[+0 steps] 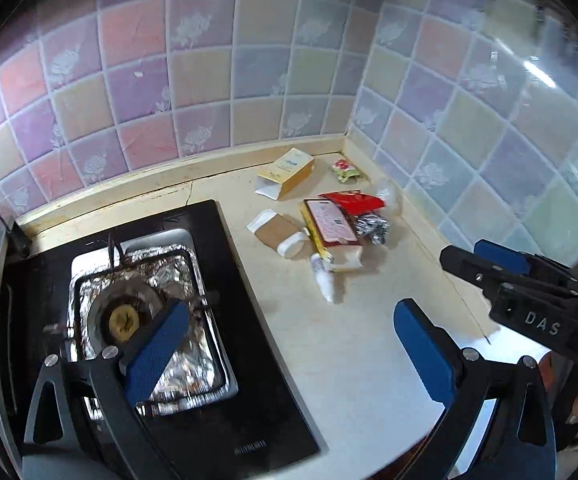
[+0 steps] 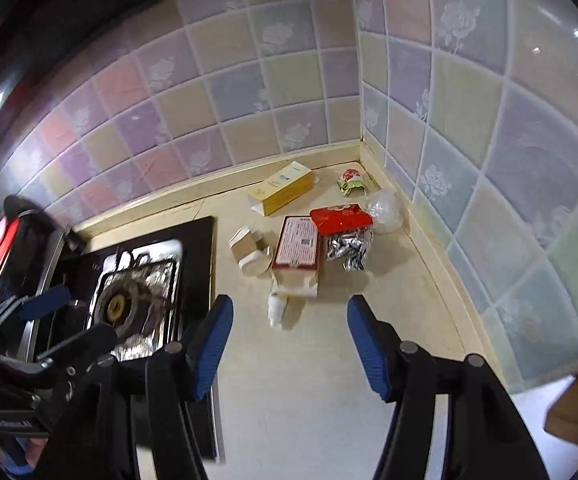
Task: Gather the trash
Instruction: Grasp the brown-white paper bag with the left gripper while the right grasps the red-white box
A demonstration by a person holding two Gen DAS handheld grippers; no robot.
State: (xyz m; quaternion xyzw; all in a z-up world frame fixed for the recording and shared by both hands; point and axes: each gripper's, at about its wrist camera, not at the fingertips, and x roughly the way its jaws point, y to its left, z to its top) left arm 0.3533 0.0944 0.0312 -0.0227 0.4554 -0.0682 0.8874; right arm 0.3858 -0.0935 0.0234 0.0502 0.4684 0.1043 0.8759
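Note:
Trash lies in the counter's far corner: a yellow box, a small red-green wrapper, a red packet, a pink-faced flat box, a silver foil wrapper, a clear plastic bag, a brown cardboard sleeve and a small white bottle. My left gripper is open and empty, above the stove's edge. My right gripper is open and empty, short of the white bottle.
A black gas stove with a foil-lined burner fills the left. Tiled walls close the corner behind and to the right. The beige countertop runs between stove and wall.

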